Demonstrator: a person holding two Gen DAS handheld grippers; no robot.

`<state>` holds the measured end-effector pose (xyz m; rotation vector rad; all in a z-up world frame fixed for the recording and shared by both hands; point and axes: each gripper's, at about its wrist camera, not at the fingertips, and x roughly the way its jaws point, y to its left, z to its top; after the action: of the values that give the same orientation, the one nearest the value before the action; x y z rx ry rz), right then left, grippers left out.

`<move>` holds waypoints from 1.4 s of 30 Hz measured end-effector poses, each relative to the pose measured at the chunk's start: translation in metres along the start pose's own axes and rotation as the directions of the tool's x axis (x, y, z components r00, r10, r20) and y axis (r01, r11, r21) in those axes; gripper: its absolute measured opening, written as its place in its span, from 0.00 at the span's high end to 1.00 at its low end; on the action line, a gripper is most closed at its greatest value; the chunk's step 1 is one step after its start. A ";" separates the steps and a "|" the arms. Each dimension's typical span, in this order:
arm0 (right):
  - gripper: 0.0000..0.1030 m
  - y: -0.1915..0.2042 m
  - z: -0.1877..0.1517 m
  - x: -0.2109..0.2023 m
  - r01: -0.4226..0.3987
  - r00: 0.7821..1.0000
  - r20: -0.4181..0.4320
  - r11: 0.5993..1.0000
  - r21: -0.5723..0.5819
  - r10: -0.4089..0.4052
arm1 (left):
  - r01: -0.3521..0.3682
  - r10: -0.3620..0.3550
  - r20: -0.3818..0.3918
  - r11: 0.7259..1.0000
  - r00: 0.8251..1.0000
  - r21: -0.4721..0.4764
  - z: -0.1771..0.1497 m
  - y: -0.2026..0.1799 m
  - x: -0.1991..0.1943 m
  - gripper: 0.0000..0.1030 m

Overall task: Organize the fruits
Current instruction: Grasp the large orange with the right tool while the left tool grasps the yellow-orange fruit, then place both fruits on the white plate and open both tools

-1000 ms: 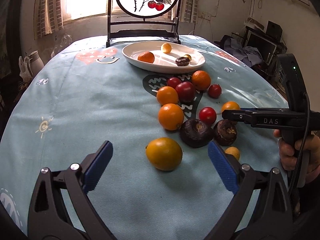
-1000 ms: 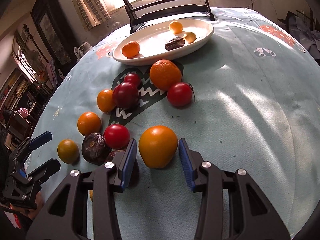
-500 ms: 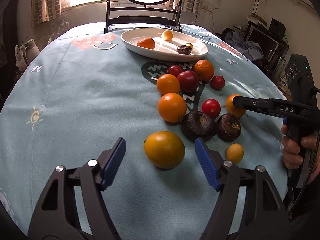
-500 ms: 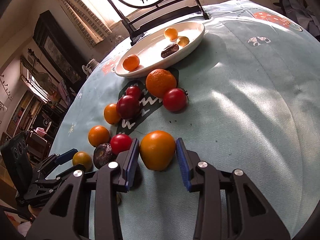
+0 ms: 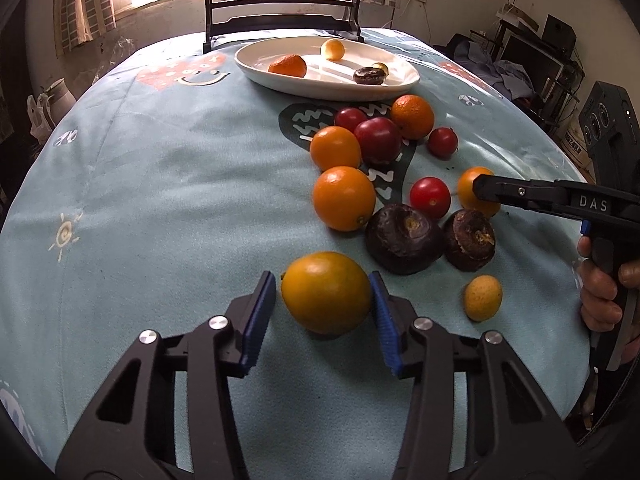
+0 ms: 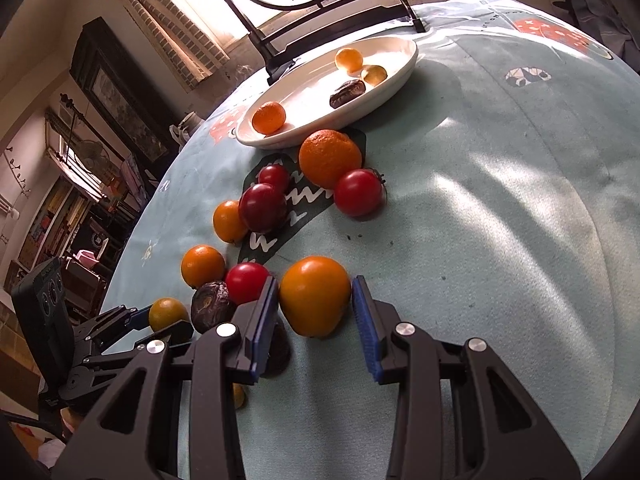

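The left gripper [image 5: 323, 312] is closing fast from wide spread around the yellow-orange citrus [image 5: 326, 292] on the tablecloth [image 5: 160, 200]; the pads aren't quite pressing yet. The right gripper [image 6: 314, 320] has tightened onto its orange fruit [image 6: 315, 295]. Both lifts toward the white plate [image 5: 400, 80] look imminent.

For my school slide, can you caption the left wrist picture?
Left gripper closing around a yellow-orange fruit on the blue tablecloth.
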<state>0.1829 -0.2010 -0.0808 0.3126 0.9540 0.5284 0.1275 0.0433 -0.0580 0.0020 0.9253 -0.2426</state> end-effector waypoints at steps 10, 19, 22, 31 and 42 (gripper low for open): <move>0.64 0.004 -0.001 0.000 -0.011 1.000 0.009 1.000 -0.018 0.011 | 0.013 -0.013 0.019 1.000 1.000 -0.011 0.000 0.003 -0.005 0.59; 0.64 0.020 0.063 -0.025 0.048 0.983 0.179 0.995 -0.091 -0.031 | 0.104 -0.102 0.124 0.994 0.987 -0.013 0.062 0.005 -0.022 0.59; 0.64 0.021 0.095 -0.010 0.071 0.971 0.234 0.992 -0.101 -0.046 | 0.080 -0.078 0.155 0.997 0.985 -0.007 0.104 0.000 -0.008 0.59; 0.64 -0.012 0.149 0.057 0.159 0.970 0.195 0.985 -0.070 -0.143 | -0.007 0.005 0.061 0.999 0.998 0.038 0.198 -0.012 0.082 0.59; 0.50 -0.005 0.145 0.041 0.177 0.972 0.184 0.973 -0.148 -0.149 | -0.070 0.067 0.106 0.997 0.992 0.026 0.202 -0.006 0.069 0.13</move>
<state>0.3250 -0.1855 -0.0318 0.1280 0.7559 0.4179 0.3252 0.0016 0.0103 0.0477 0.8157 -0.1911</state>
